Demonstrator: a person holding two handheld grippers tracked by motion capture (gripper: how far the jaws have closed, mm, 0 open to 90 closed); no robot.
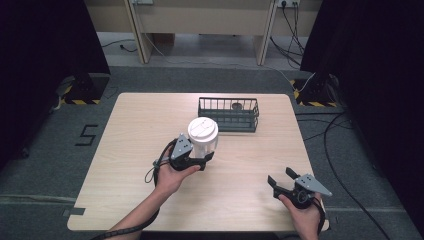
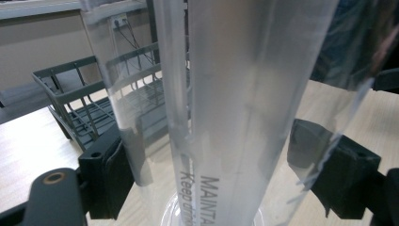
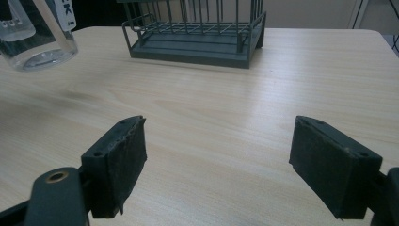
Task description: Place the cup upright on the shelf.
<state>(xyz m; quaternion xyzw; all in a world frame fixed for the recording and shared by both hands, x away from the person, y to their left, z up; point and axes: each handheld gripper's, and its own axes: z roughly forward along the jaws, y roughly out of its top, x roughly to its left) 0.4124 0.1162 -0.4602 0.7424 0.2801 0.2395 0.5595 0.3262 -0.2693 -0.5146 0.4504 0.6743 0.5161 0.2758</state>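
So the left tongs (image 1: 206, 159) are clamped around a clear plastic cup (image 1: 203, 137) with a white lid, holding it just above the bench (image 1: 130, 150) near the middle, in front of the dark wire basket (image 1: 229, 114). Right tongs (image 1: 281, 179) sit spread wide, gripping nothing, near the bench's front right corner.

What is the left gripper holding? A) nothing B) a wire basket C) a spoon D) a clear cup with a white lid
D: in the high view the left gripper is closed around the clear plastic cup with a white lid, lifted above the table; the wire basket sits apart behind it.
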